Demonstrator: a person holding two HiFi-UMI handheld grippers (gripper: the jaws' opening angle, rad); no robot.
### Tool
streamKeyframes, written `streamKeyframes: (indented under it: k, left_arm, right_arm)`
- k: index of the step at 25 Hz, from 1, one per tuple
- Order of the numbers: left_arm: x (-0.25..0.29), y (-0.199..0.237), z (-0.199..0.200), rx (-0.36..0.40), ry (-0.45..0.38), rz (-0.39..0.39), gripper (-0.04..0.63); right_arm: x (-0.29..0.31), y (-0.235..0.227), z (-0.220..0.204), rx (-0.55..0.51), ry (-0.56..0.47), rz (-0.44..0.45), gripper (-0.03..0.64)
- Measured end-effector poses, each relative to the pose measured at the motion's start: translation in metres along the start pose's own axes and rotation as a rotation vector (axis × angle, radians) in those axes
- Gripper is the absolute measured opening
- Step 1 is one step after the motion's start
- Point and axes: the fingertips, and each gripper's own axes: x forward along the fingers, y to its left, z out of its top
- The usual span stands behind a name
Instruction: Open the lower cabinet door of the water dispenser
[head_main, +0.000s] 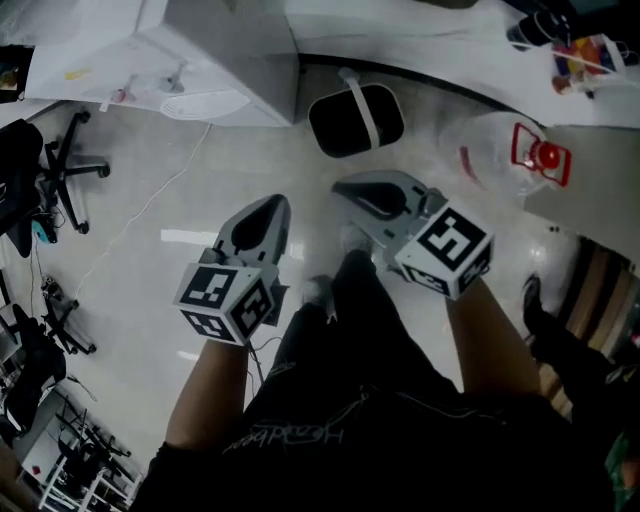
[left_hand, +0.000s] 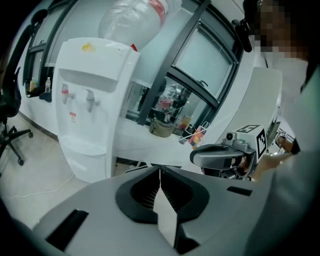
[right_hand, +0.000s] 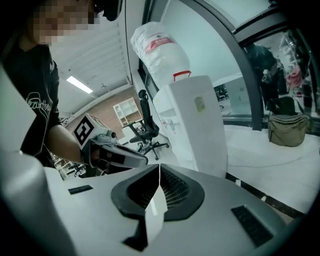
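The white water dispenser (left_hand: 92, 95) stands at the left in the left gripper view, a clear bottle (left_hand: 132, 20) upside down on top. Its lower front (left_hand: 85, 162), below the two taps, looks closed. In the head view the dispenser (head_main: 225, 55) is at the top left, well ahead of both grippers. My left gripper (head_main: 270, 205) and right gripper (head_main: 345, 190) hang side by side above the floor, both shut with nothing between the jaws. The right gripper view shows the dispenser (right_hand: 195, 125) from its side, and the left gripper (right_hand: 115, 156) beside me.
A black bin (head_main: 355, 118) with a white handle sits on the floor right of the dispenser. A spare water bottle (head_main: 505, 150) with a red cap lies further right. Office chairs (head_main: 60, 165) stand at the left. A white counter (left_hand: 150, 137) runs behind, holding a green bag (right_hand: 287, 127).
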Motion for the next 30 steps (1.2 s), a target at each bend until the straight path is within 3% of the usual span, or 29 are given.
streamKeyframes:
  k: [8,14,30]
  left_arm:
    - [0.076,0.032,-0.028,-0.057,-0.002,0.082,0.005]
    - [0.114,0.073,-0.043,-0.089,0.009,0.144,0.014]
    - [0.188,0.172,-0.062,-0.135,0.057,0.349,0.235]
  right_arm:
    - [0.020,-0.062,-0.042,0.020,0.013,0.058,0.014]
    - [0.043,-0.090,-0.067,0.067,0.034,0.046,0.014]
    - [0.080,-0.136,-0.097,0.095,0.057,0.032,0.014]
